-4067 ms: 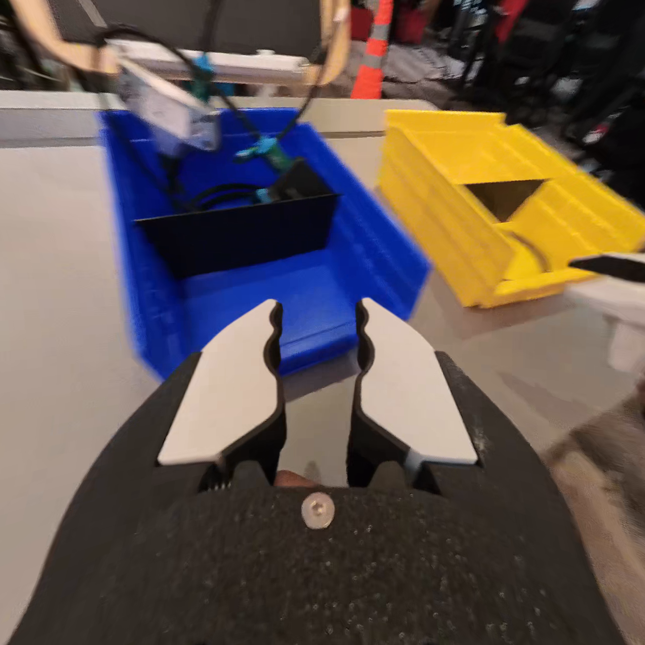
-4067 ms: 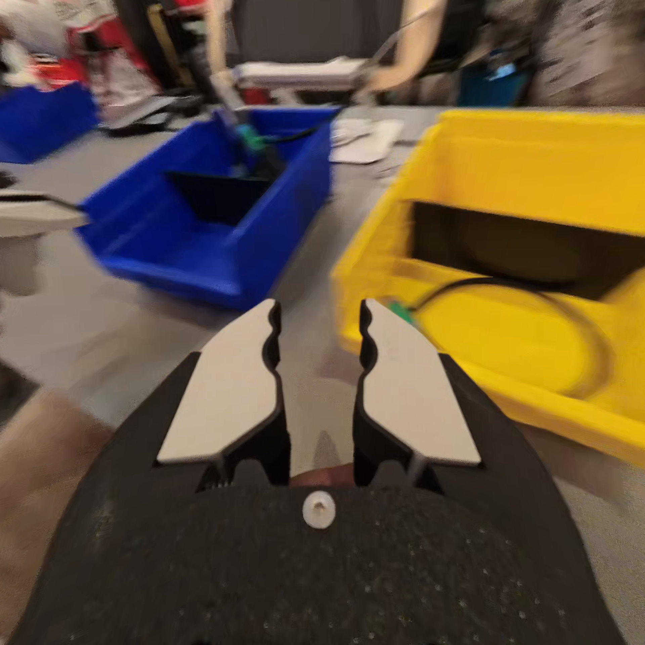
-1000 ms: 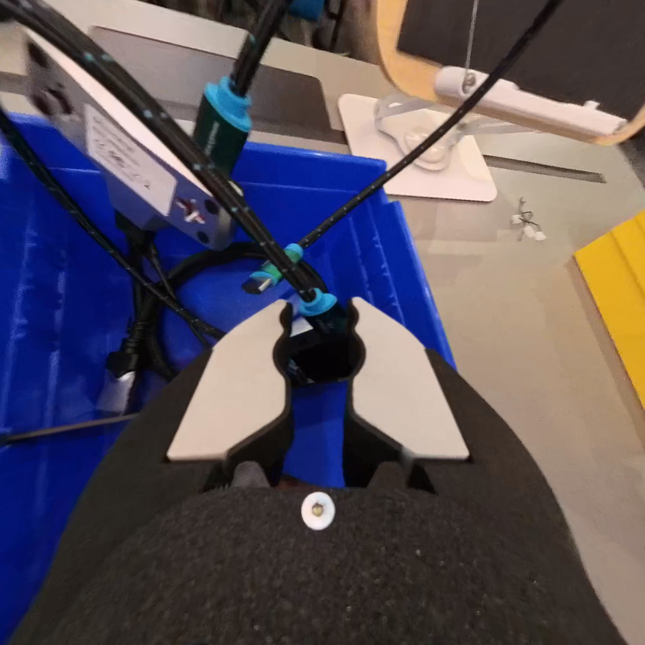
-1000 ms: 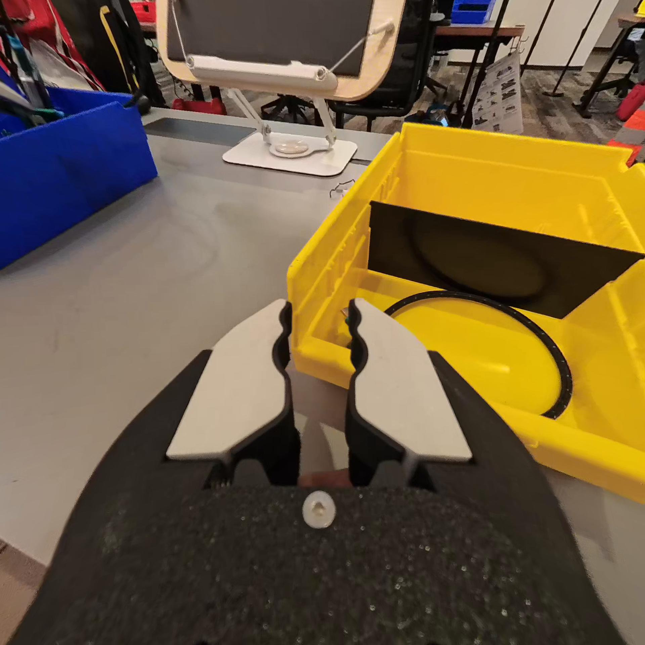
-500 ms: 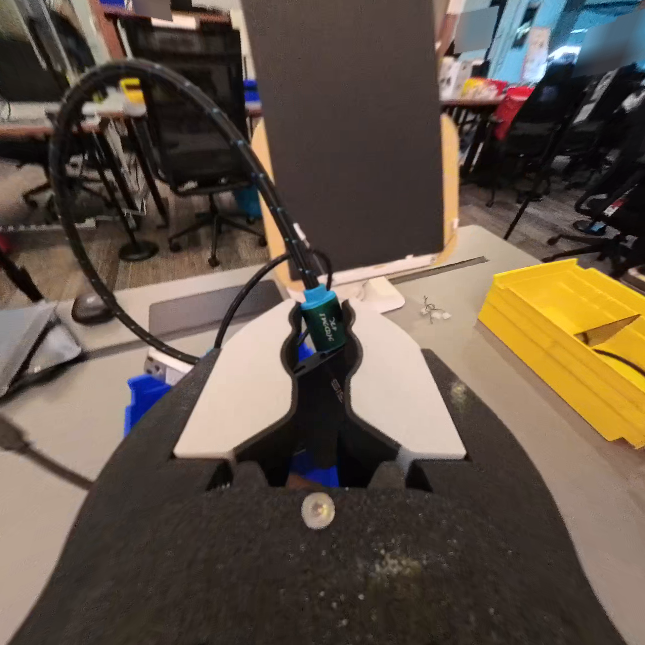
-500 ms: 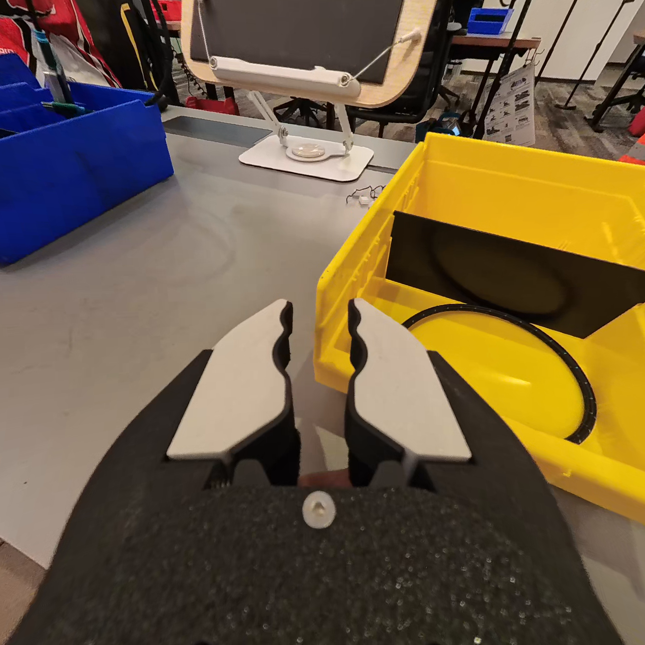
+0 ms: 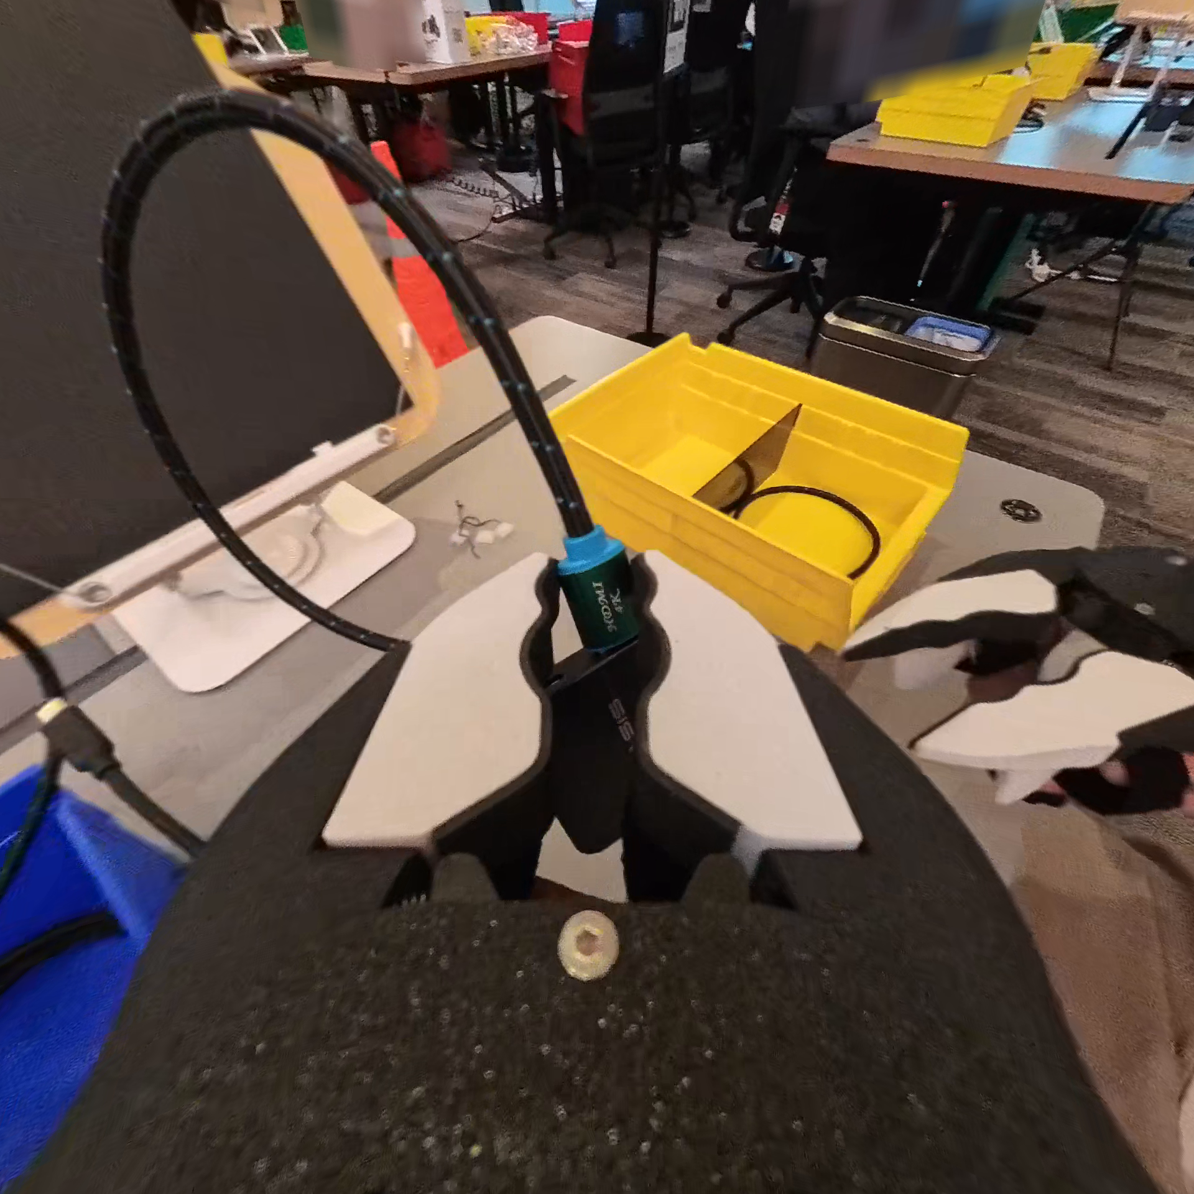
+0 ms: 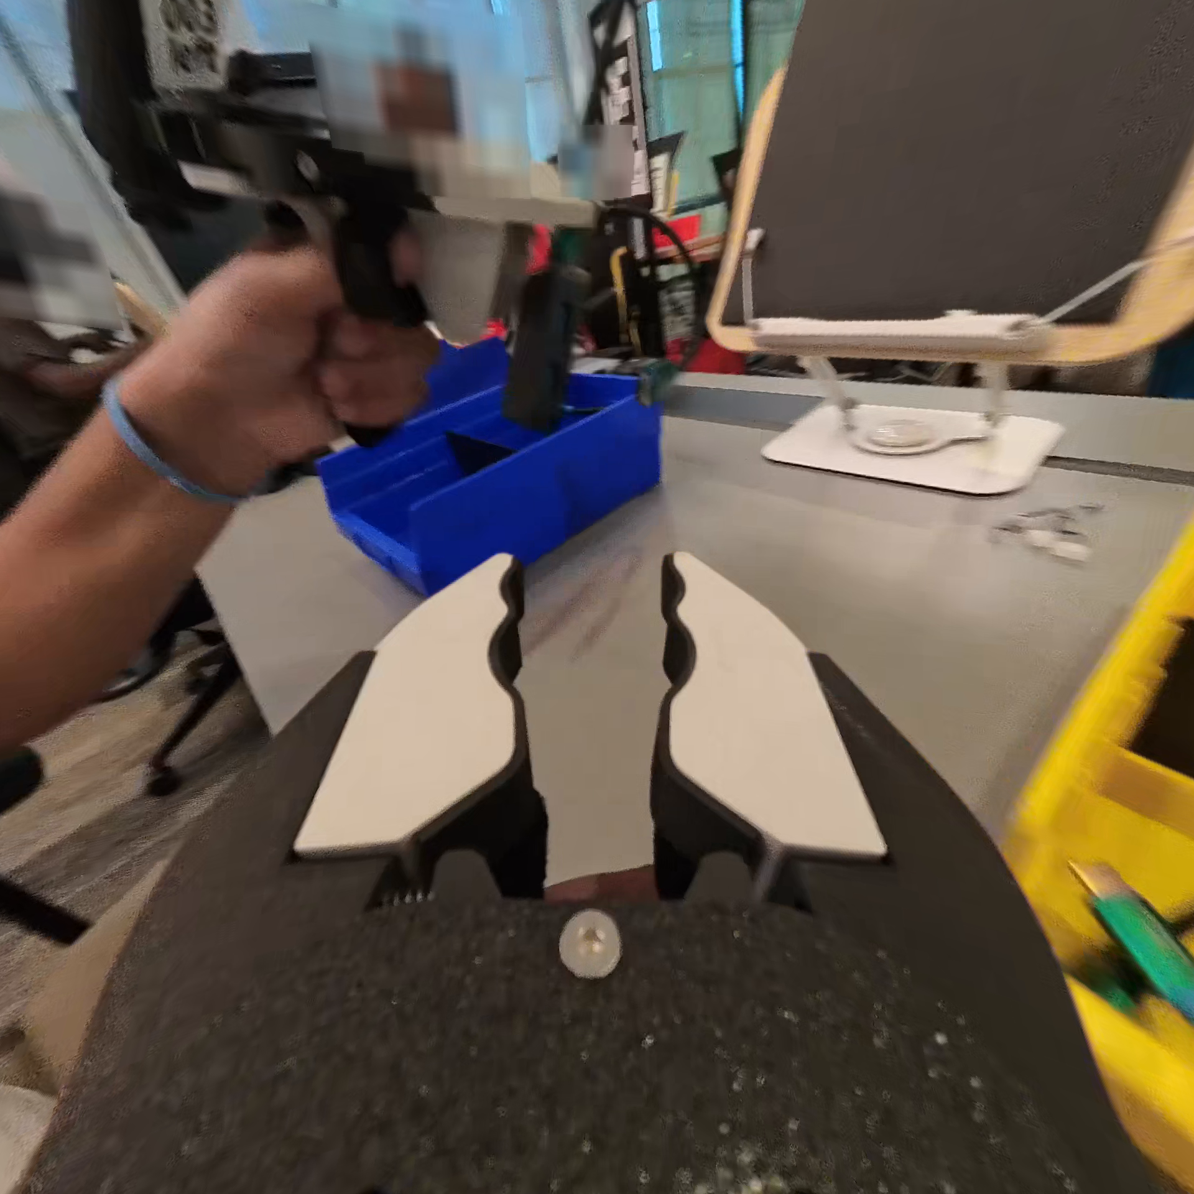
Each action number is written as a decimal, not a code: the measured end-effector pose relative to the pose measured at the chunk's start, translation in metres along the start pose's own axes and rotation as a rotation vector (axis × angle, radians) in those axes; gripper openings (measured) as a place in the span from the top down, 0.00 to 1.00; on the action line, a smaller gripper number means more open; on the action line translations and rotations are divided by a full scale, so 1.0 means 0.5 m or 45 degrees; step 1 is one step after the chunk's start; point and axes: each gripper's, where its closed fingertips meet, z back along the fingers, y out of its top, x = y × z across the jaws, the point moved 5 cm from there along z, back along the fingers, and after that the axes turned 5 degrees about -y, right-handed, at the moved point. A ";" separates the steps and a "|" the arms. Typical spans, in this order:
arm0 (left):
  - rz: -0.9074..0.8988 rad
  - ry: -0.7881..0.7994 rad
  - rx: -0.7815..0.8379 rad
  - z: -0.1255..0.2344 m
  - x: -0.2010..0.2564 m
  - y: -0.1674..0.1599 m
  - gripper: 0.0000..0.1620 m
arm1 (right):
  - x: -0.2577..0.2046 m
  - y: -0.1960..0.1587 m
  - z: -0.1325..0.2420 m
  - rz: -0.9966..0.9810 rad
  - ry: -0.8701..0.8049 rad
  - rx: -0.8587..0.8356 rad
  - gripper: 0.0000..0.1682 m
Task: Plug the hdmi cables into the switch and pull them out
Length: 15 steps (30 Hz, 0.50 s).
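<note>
My left gripper (image 7: 594, 568) is shut on a black switch box (image 7: 597, 743) and holds it in the air above the table. A green HDMI plug with a blue collar (image 7: 597, 601) sits in the box's top end. Its black braided cable (image 7: 129, 362) loops up and to the left. My right gripper (image 8: 591, 562) is open and empty over the grey table; it also shows at the right of the left wrist view (image 7: 882, 701). In the right wrist view the switch box (image 8: 539, 362) hangs over the blue bin (image 8: 517, 504). Another green plug (image 8: 1143, 943) lies in the yellow bin (image 8: 1111, 762).
The yellow bin (image 7: 807, 581) holds a black divider and a coiled black cable (image 7: 866, 536). A board on a white stand (image 7: 271, 601) stands at the back of the table. The blue bin (image 7: 58, 937) is at lower left. A person's hand (image 8: 258, 362) holds the left gripper. Tip to tip, the grippers are about 15 cm apart. The left gripper is farther from the green plug (image 8: 1143, 943), some 30 cm, than the right, some 20 cm.
My left gripper has lifted the switch box with its cable out of the blue bin and swung right, toward the yellow bin. My right gripper has turned left toward the blue bin and opened slightly wider.
</note>
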 end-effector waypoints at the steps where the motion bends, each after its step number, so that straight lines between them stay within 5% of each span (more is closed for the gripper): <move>1: 0.005 -0.027 -0.002 -0.015 0.014 -0.005 0.87 | -0.007 0.008 -0.021 -0.021 0.057 -0.017 0.75; 6: 0.033 -0.093 -0.014 -0.063 0.067 -0.031 0.86 | -0.006 0.034 -0.120 -0.078 0.117 -0.094 0.73; 11: 0.024 -0.051 -0.028 -0.057 0.072 -0.047 0.87 | 0.014 0.012 -0.161 -0.088 0.082 -0.177 0.92; 15: 0.055 0.017 -0.100 -0.028 0.062 -0.092 0.87 | 0.015 -0.017 -0.183 0.401 -0.061 -0.208 0.93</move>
